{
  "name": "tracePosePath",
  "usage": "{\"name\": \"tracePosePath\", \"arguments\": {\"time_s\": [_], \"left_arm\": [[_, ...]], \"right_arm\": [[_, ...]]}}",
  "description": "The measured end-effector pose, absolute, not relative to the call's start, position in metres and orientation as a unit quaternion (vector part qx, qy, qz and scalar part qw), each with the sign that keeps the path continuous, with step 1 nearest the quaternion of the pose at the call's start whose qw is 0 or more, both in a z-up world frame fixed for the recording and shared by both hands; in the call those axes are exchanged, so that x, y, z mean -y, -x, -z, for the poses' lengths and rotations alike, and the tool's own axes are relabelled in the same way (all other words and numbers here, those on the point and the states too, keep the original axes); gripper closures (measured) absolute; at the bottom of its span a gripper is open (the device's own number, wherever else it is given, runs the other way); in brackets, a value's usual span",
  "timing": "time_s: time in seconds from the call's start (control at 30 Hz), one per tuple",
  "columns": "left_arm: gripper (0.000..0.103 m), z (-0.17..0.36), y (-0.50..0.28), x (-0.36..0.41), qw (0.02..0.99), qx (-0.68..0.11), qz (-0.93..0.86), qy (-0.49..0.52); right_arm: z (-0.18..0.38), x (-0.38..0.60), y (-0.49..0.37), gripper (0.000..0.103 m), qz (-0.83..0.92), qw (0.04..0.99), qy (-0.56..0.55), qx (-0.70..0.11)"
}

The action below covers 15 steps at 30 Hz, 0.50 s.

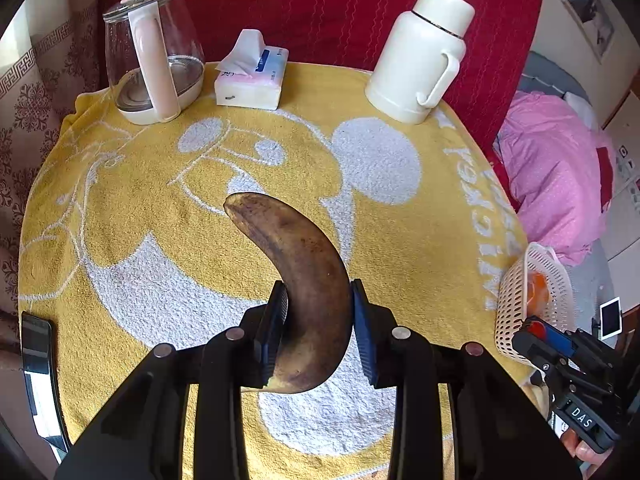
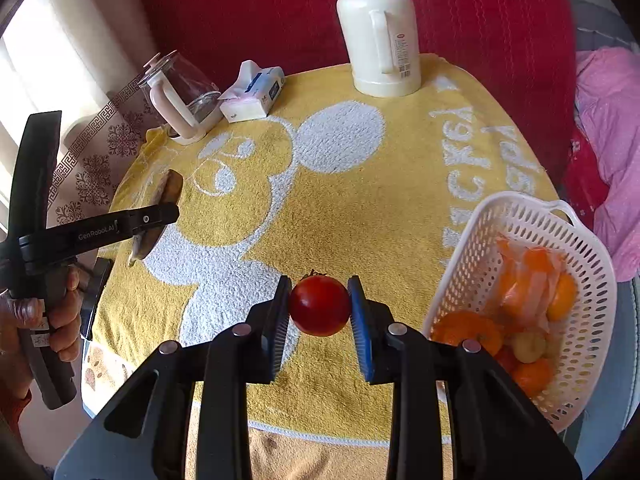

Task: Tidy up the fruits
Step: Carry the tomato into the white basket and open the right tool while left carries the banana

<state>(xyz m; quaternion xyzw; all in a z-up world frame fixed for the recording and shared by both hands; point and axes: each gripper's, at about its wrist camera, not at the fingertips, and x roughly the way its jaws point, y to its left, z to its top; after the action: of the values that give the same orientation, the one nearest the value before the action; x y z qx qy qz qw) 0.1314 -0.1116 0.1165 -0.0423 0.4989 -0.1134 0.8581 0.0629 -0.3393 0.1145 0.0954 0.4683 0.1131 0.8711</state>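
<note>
Table under yellow towel (image 1: 152, 208) with white cartoon print and lettering. Far from tongs, along back edge: glass kettle (image 1: 154, 56) with pink handle at left, tissue pack (image 1: 251, 76) just right of it, white thermos jug (image 1: 420, 56) further right. Right of tongs, at towel's right edge: white perforated basket (image 2: 520, 304) with orange and yellow fruit inside. Left of tongs, at table edge: dark phone-like slab (image 1: 38, 376).

Both grippers tilt downward, left gripper (image 1: 319, 328) and right gripper (image 2: 320, 307) jaws each clamped on something.
</note>
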Motion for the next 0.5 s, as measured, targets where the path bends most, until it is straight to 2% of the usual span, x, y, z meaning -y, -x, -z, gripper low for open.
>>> {"name": "tracePosePath", "arguments": {"time_s": [0.5], "left_arm": [[0.07, -0.138, -0.099, 0.183, 0.864, -0.482, 0.145, 0.013]], "right_arm": [[-0.099, 0.463, -0.027, 0.074, 0.006, 0.875, -0.126, -0.468]]}}
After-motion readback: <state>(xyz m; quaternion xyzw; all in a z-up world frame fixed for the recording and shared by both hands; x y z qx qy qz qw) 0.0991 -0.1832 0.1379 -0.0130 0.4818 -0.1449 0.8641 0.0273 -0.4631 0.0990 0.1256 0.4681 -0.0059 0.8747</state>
